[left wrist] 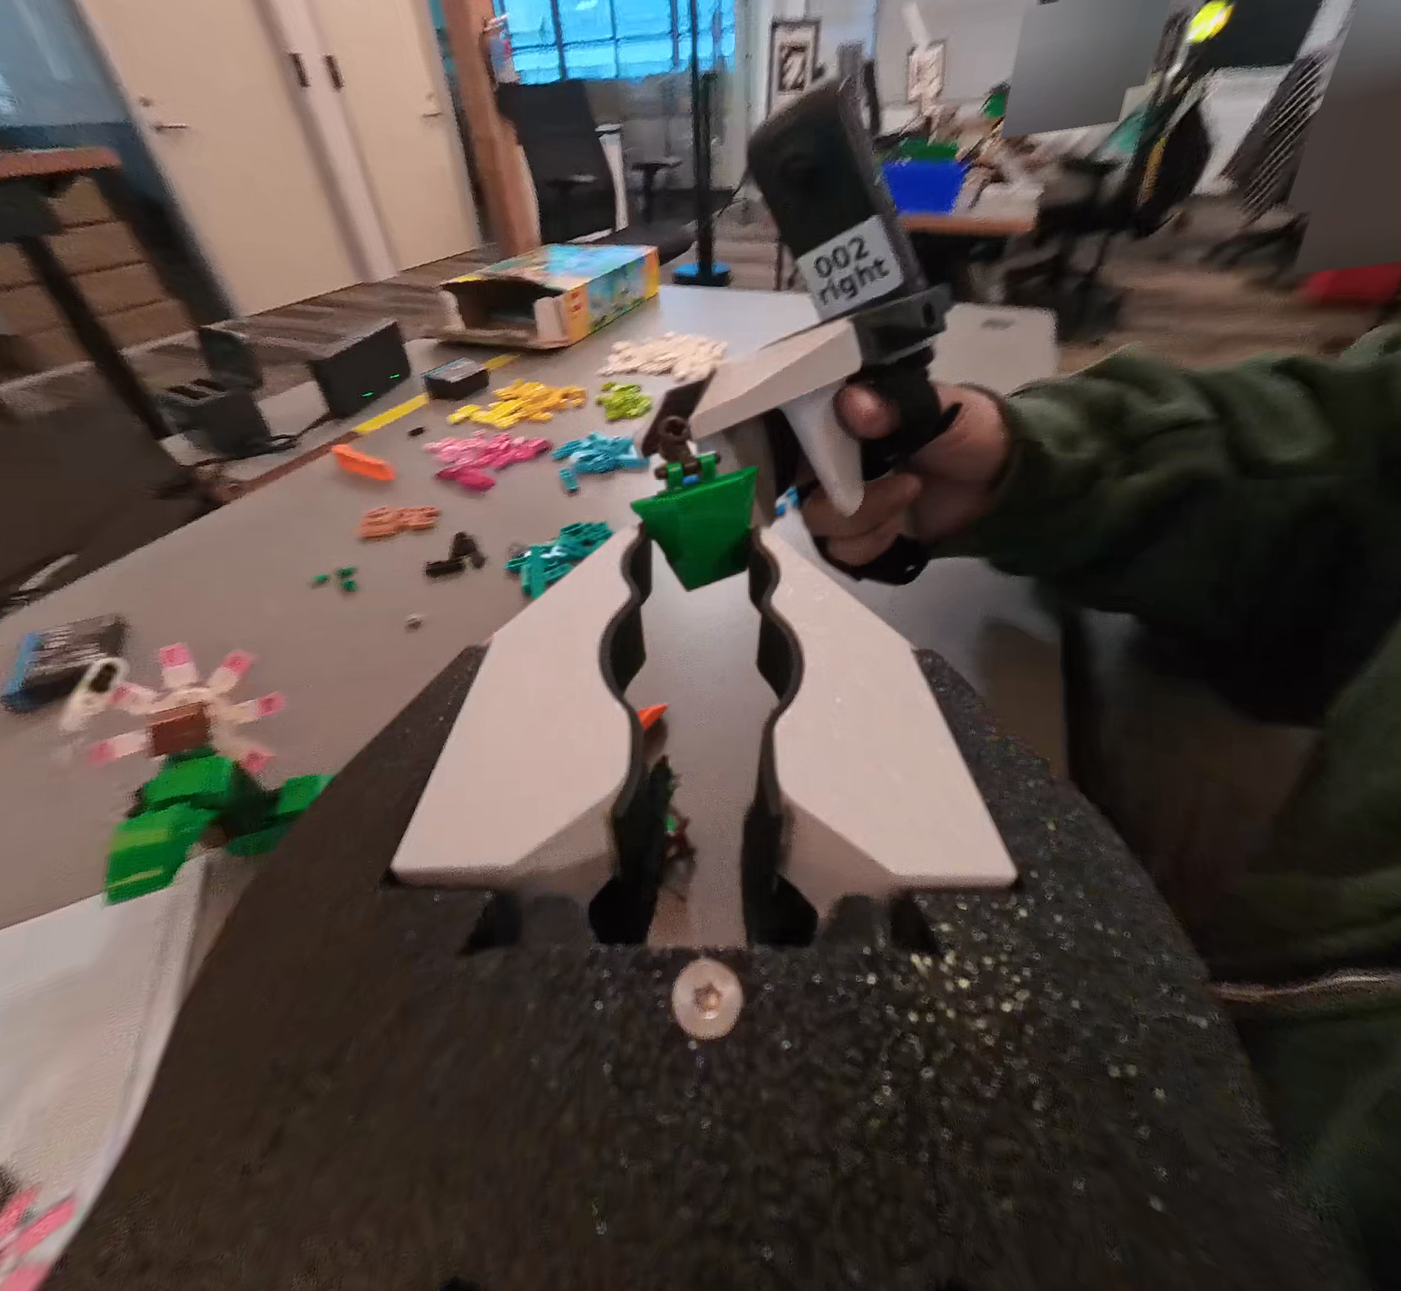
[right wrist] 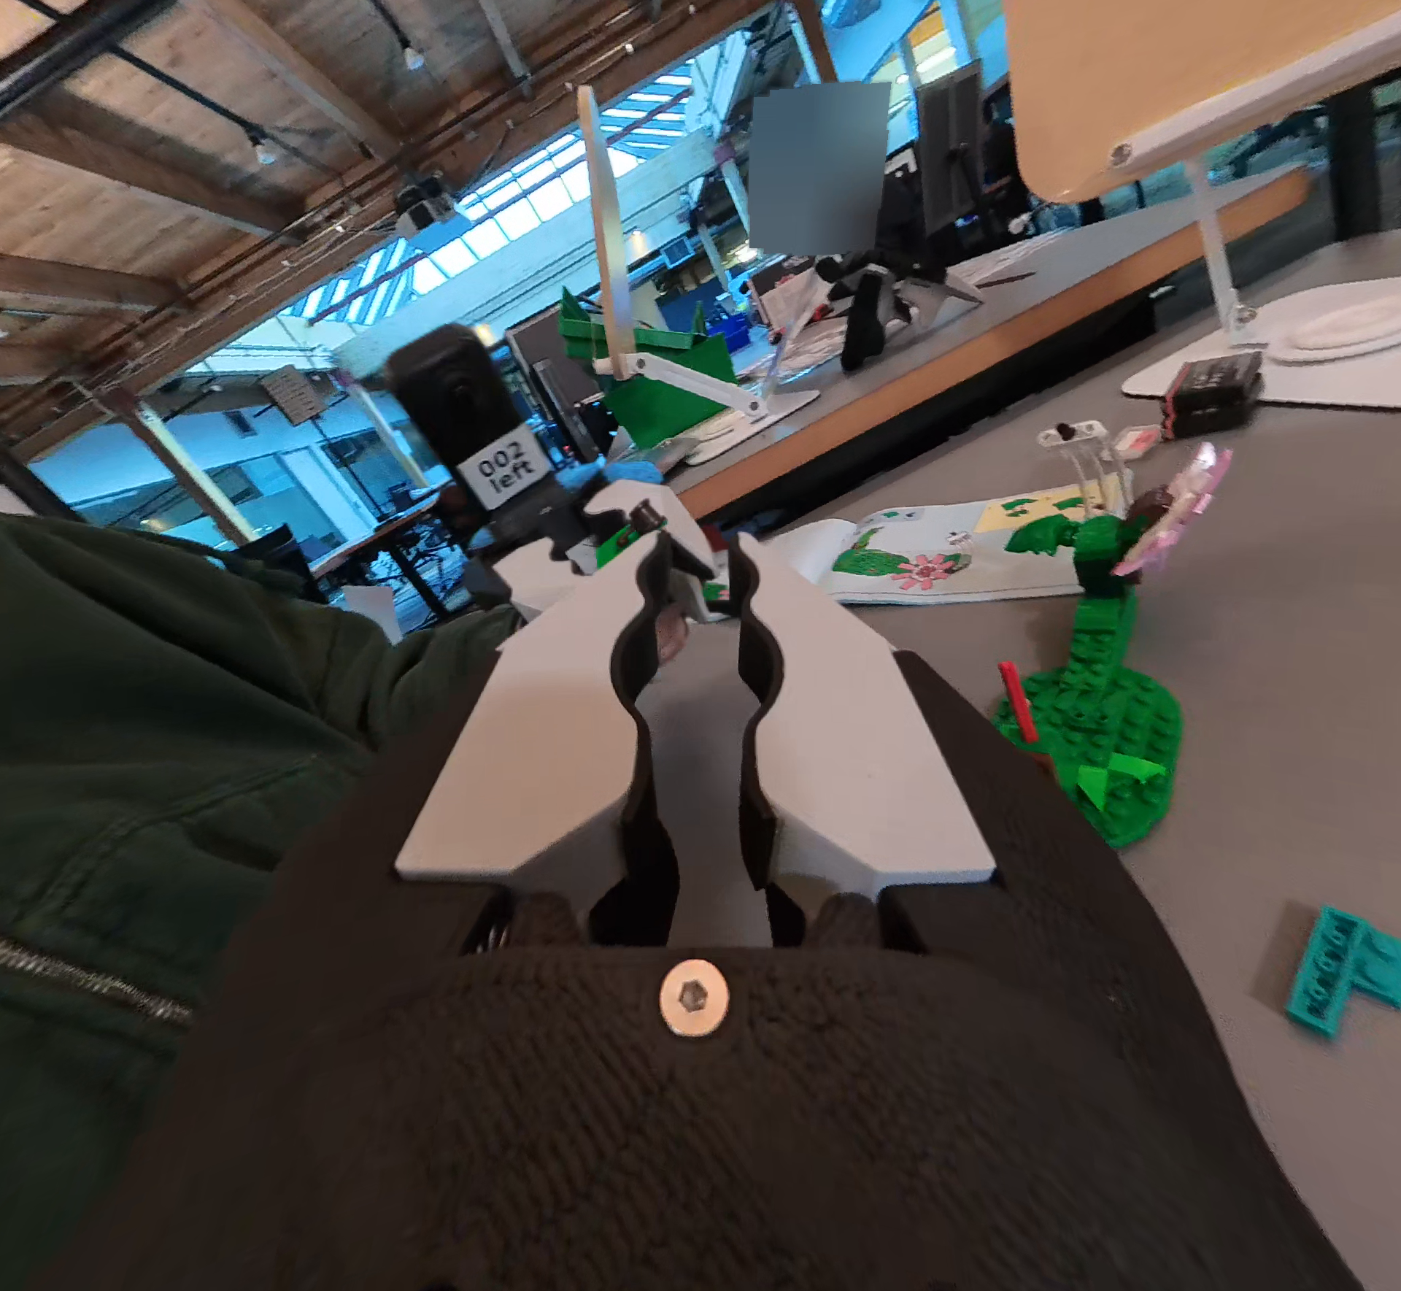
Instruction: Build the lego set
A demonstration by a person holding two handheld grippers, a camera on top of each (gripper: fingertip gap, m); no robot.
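My left gripper (left wrist: pixel 701 543) is shut on a green leaf-shaped piece (left wrist: pixel 697 527), held in the air above the grey table (left wrist: pixel 303 572). A small brown piece (left wrist: pixel 675 437) sits on the clip at the leaf's top edge. My right gripper (left wrist: pixel 671 413) comes in from the right, its tip against that brown piece. In the right wrist view my right gripper (right wrist: pixel 697 551) has a narrow gap with nothing between the tips. The brown piece (right wrist: pixel 644 516) lies just outside its left fingertip. The built flower on its green base (right wrist: pixel 1092 746) stands on the right.
Sorted piles of yellow (left wrist: pixel 523 401), pink (left wrist: pixel 485 458), white (left wrist: pixel 667 352) and teal (left wrist: pixel 599 455) bricks lie mid-table. The open set box (left wrist: pixel 553 295) is behind them. The flower model (left wrist: pixel 182 724) is at left. An instruction booklet (right wrist: pixel 948 549) and a teal plate (right wrist: pixel 1342 974) lie nearby. Less than 4 cm separates the two grippers' tips. The teal plate (right wrist: pixel 1342 974) is about 20 cm from both grippers' fingertips.
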